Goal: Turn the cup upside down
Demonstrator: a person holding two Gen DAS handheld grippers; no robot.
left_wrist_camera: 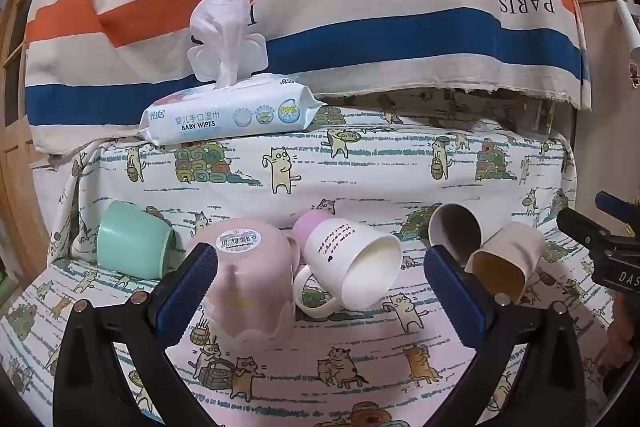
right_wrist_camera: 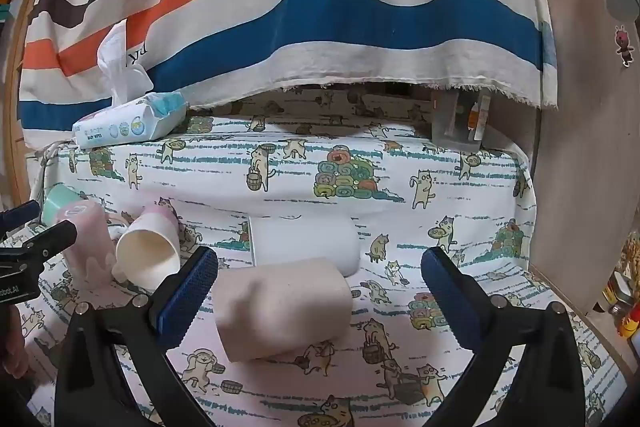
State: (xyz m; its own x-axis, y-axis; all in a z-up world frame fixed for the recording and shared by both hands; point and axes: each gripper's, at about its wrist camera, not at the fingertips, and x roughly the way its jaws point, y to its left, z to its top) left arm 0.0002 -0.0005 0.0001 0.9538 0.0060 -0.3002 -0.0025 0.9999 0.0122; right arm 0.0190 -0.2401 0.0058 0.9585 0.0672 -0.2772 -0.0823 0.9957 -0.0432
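Observation:
My left gripper (left_wrist_camera: pixel 320 279) is open. A pink cup (left_wrist_camera: pixel 246 279) stands upside down just inside its left finger, barcode sticker on its base. A white mug (left_wrist_camera: pixel 356 263) with a lilac base lies on its side between the fingers. A mint cup (left_wrist_camera: pixel 132 241) lies to the left. A white paper cup (left_wrist_camera: pixel 456 233) and a beige cup (left_wrist_camera: pixel 506 263) lie to the right. My right gripper (right_wrist_camera: pixel 320 283) is open, with the beige cup (right_wrist_camera: pixel 282 311) lying between its fingers and the white cup (right_wrist_camera: pixel 306 239) behind it.
A pack of baby wipes (left_wrist_camera: pixel 230 113) sits on the raised cat-print ledge (left_wrist_camera: pixel 360 163) behind the cups. A striped cloth (left_wrist_camera: pixel 360 7) hangs at the back. A wooden panel (right_wrist_camera: pixel 584 147) stands at the right.

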